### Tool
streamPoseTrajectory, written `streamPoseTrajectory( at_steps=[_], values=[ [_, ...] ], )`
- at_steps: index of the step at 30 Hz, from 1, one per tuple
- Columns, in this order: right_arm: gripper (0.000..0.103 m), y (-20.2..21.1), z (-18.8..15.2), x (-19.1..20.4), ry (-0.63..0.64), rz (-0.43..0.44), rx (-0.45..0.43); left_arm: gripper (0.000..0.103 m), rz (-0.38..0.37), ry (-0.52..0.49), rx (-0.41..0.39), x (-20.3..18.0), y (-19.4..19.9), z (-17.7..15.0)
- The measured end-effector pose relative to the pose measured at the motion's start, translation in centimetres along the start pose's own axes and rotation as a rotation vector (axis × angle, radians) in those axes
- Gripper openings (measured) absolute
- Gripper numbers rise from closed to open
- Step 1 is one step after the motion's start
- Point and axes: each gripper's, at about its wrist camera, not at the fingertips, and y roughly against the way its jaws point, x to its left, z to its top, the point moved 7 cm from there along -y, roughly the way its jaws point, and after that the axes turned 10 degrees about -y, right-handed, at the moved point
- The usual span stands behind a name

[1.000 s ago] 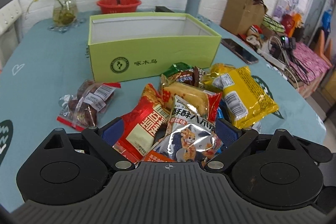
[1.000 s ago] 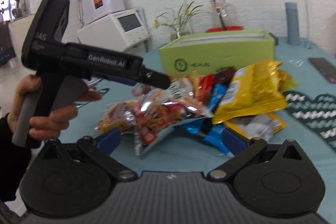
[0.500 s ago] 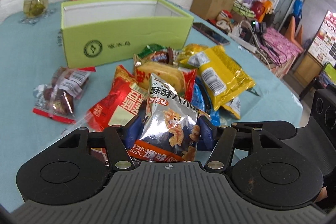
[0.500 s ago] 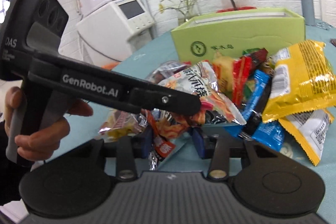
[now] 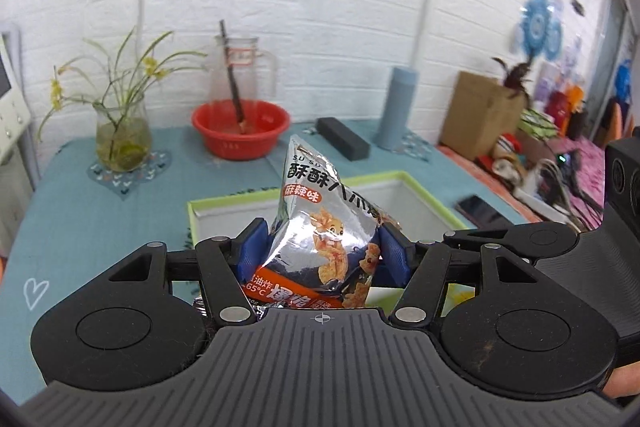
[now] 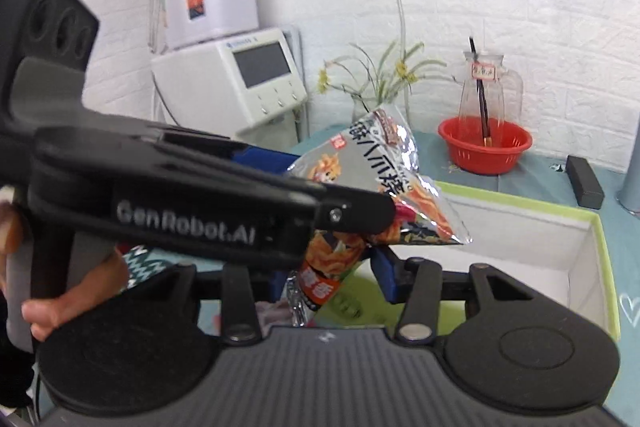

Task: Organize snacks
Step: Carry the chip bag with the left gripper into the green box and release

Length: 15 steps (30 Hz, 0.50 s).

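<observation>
My left gripper (image 5: 323,247) is shut on a silver snack packet (image 5: 320,211) with a cartoon animal, its blue pads (image 5: 252,247) pressing both sides. It holds the packet upright over the open green box (image 5: 404,199). In the right wrist view the left gripper (image 6: 340,187) crosses from the left with the silver packet (image 6: 384,163) sticking out. Below it my right gripper (image 6: 330,273) is shut on a small orange packet (image 6: 324,267); its left pad is hidden behind the left gripper. The white-lined green box (image 6: 520,227) lies just ahead.
Behind the box on the teal tablecloth stand a red basin (image 5: 240,127) with a glass jug, a plant vase (image 5: 120,135), a grey cylinder (image 5: 400,107) and a black block (image 5: 344,139). A phone (image 5: 480,213) lies right. A white appliance (image 6: 232,83) stands left.
Both grippers shut on packets in the snack pile, then rose and moved forward. They now hold the packets at the green box; the pile has dropped out of view.
</observation>
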Motion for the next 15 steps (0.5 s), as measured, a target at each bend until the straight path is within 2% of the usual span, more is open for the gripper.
streamPoseTrajectory(
  at_steps=[2,4,7,8,10,13,15],
  values=[
    [0.052,-3.0,1.3,-1.2,-0.024,-0.008,0.072,0.044,0.005,0.035,0.033,1.7,-3.0,-0.2],
    [0.053,-5.2,1.6,-2.6,-0.053,-0.010,0.120,0.051,0.024,0.060,0.081,3.3,-5.6,-1.2],
    [0.061,-6.3,0.9,-4.3,-0.066,-0.060,0.144,0.058,0.036,0.091,0.092,4.8,-6.9,-2.2],
    [0.061,-5.9,0.7,-4.6,-0.054,-0.070,0.132,0.060,0.036,0.098,0.079,5.0,-6.5,-2.3],
    [0.066,-3.8,0.5,-5.0,-0.046,-0.066,0.088,0.072,0.029,0.109,0.048,4.8,-4.8,-2.1],
    [0.077,1.0,-0.1,-5.6,-0.052,-0.051,0.003,0.076,0.016,0.091,0.002,3.2,-1.4,-1.9],
    [0.079,4.7,-1.2,-6.3,-0.058,-0.056,-0.048,0.080,-0.006,0.077,-0.014,1.5,0.5,-2.2]
  ],
)
